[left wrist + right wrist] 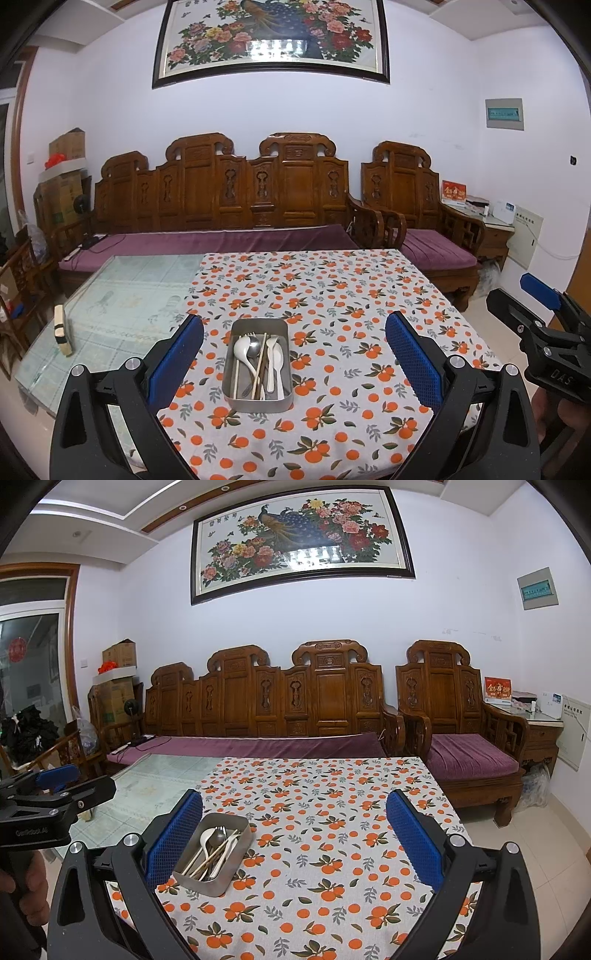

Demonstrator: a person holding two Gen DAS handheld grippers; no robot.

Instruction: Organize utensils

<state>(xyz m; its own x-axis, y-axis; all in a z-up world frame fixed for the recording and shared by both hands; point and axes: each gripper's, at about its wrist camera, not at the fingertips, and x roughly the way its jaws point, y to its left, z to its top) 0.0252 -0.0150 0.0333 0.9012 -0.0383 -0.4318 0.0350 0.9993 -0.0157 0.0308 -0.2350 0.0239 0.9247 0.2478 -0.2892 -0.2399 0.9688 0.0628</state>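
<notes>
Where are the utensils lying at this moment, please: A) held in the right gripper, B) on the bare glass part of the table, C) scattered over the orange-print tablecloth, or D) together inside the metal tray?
D: the white spoons, chopsticks and fork all lie inside the metal tray on the tablecloth, while the left gripper and right gripper are both open and empty.

Metal tray [258,400]: one
White spoons [242,349]: three, it seems
Metal spoon [253,349]: one
Fork [252,336]: one
Chopsticks [260,363]: cannot count exactly

Carved wooden sofa [221,192], peacock painting [273,37]
</notes>
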